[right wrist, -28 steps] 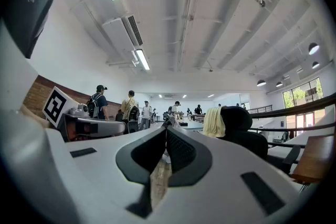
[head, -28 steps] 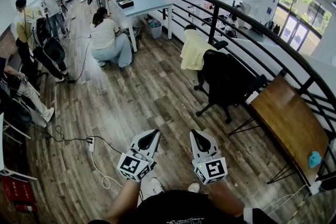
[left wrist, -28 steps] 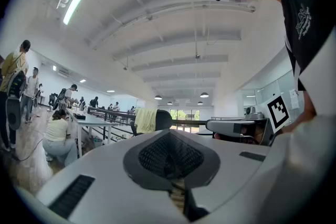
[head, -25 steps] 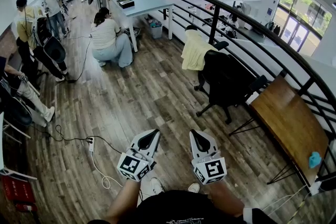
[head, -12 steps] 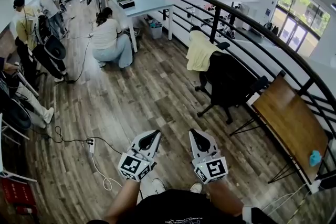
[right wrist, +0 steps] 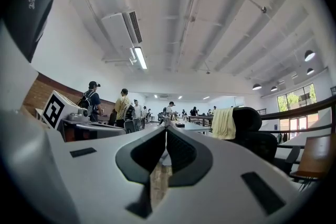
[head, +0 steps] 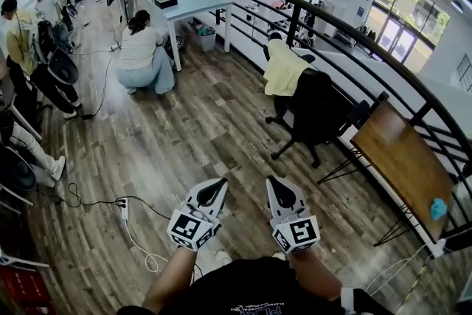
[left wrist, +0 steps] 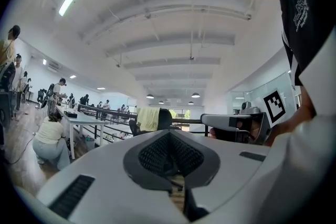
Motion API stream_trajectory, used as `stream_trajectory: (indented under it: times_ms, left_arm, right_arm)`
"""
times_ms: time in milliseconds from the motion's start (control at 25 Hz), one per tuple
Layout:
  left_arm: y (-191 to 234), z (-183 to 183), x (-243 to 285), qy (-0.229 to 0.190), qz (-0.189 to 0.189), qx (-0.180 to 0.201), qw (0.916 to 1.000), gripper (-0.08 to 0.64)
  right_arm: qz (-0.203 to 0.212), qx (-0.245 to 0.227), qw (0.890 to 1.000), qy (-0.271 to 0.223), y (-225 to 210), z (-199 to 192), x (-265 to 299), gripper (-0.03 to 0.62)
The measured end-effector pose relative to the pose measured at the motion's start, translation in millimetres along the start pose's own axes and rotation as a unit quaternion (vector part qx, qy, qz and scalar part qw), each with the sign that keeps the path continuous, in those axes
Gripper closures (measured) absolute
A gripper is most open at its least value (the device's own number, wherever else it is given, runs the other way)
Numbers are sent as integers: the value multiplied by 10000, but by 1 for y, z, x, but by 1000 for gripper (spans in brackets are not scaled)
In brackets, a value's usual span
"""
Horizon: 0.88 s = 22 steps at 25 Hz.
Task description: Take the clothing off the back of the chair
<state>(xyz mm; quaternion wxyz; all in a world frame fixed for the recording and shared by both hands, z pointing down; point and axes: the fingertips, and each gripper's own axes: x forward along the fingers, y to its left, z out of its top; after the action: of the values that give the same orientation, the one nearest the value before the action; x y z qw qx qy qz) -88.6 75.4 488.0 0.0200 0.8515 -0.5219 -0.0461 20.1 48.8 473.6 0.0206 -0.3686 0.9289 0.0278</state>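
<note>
A pale yellow garment (head: 284, 66) hangs over the back of a black office chair (head: 318, 111) beside the railing, well ahead of both grippers. My left gripper (head: 220, 184) and right gripper (head: 271, 182) are held side by side low in the head view, both shut and empty, pointing level toward the chair. In the left gripper view the garment (left wrist: 148, 118) shows small above the closed left gripper (left wrist: 169, 134). In the right gripper view the garment (right wrist: 224, 123) and the chair (right wrist: 254, 134) lie to the right of the closed right gripper (right wrist: 166, 131).
A black railing (head: 354, 40) curves behind the chair. A wooden desk (head: 402, 155) stands at the right. A person (head: 140, 55) kneels by a grey table (head: 188, 0), and other people stand at the left. A power strip with cable (head: 122, 210) lies on the wooden floor.
The head view has shifted forward and slightly left, so the chair with the garment sits a little nearer. Both grippers stay shut and keep their places in the view.
</note>
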Motion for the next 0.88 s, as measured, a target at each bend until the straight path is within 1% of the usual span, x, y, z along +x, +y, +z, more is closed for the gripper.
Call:
stream_trajectory:
  times_ms: [200, 440, 880]
  left_arm:
    - [13, 0, -3, -23, -105, -30, 9999, 555]
    - [27, -3, 0, 7, -77, -128, 9999, 555]
    - [48, -6, 30, 123, 46, -157, 9998, 555]
  right_arm:
    - [-102, 3, 9999, 76, 7, -5, 10, 572]
    - [-81, -50, 9999, 112, 9, -4, 23, 572]
    - [20, 42, 10000, 83, -15, -10, 52, 572]
